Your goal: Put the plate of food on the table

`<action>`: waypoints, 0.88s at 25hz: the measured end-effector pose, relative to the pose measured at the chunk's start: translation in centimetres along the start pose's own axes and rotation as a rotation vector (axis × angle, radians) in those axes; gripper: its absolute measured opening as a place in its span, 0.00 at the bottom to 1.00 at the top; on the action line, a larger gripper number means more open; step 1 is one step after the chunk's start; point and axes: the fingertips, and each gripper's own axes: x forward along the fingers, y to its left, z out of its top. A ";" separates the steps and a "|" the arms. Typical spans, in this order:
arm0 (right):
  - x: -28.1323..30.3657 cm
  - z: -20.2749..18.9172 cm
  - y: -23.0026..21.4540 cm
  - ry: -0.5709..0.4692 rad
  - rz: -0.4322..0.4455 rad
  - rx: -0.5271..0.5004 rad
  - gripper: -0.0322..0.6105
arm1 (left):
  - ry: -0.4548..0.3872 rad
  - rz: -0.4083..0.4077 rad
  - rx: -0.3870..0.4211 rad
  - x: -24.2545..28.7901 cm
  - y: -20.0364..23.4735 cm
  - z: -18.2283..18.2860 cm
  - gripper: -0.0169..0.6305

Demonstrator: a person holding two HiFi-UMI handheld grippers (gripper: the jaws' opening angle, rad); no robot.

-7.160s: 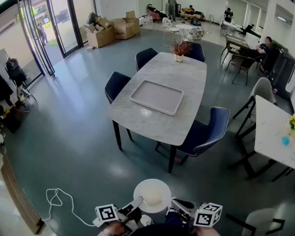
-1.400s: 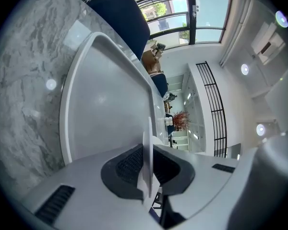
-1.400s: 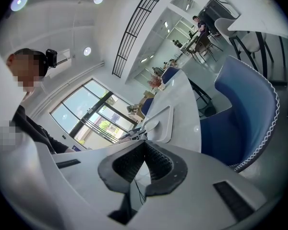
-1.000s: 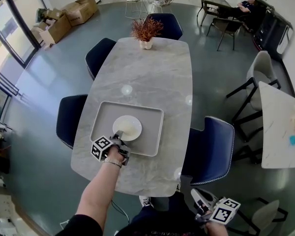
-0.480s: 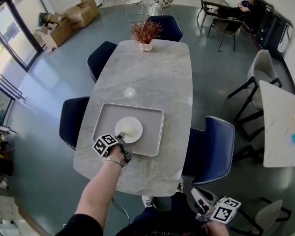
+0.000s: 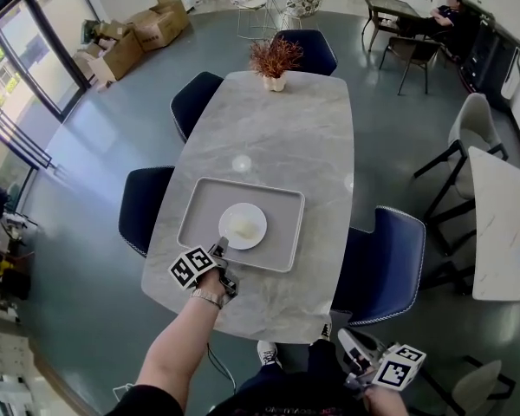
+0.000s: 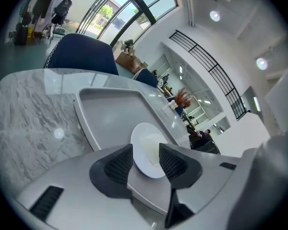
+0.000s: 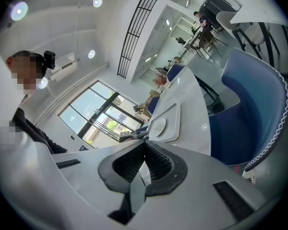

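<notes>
The plate (image 6: pixel 243 225) sits flat in the middle of the grey tray (image 6: pixel 199 217), and the tray lies on the near half of the marble table (image 6: pixel 277 137). A pale mound of food (image 6: pixel 243 227) rests at the plate's centre.

Your left tongs (image 6: pixel 220 247) are at the plate's near-left rim, reaching in over the tray's near edge with your arm stretched out above the table. In the left gripper view the left tongs (image 7: pixel 146 155) are spread, with the two ribbed pads (image 7: pixel 119 166) well apart. The plate (image 7: pixel 149 145) shows through the gap between them, its near rim right at the tips. Neither pad presses on the rim, and you cannot tell from these views whether a tip brushes it.

Your right tongs (image 6: pixel 352 354) hang low at your right side, off the table's near end and well apart from the plate, beside the blue chair (image 6: pixel 384 263). In the right gripper view the right tongs (image 8: pixel 145 145) are pressed together with nothing between the pads. The tray (image 8: pixel 169 123) and the plate (image 8: pixel 158 125) appear far off beyond them.

At the table's far end stands a small pot of dried reddish plant (image 6: pixel 275 62).
</notes>
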 end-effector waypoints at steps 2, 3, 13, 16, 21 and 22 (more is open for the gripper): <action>1.1 -0.3 0.7 0.024 0.025 -0.004 0.07 | -0.019 -0.059 0.026 -1.8 -0.8 0.2 0.24; 1.7 -0.5 1.0 0.036 0.038 -0.008 0.07 | -0.027 -0.087 0.040 -2.7 -1.1 0.3 0.15; 6.7 -3.3 6.4 0.100 0.136 -0.092 0.07 | 0.150 -0.588 0.236 -16.2 -8.4 -4.8 0.04; 8.3 -5.1 8.0 0.138 0.170 -0.116 0.07 | 0.261 -0.766 0.341 -21.6 -10.2 -8.8 0.04; 10.0 -7.3 10.2 0.170 0.200 -0.144 0.07 | 0.336 -0.937 0.402 -29.2 -10.7 -13.4 0.04; 10.2 -7.7 10.7 0.176 0.205 -0.151 0.07 | 0.337 -0.956 0.400 -30.2 -10.5 -14.0 0.04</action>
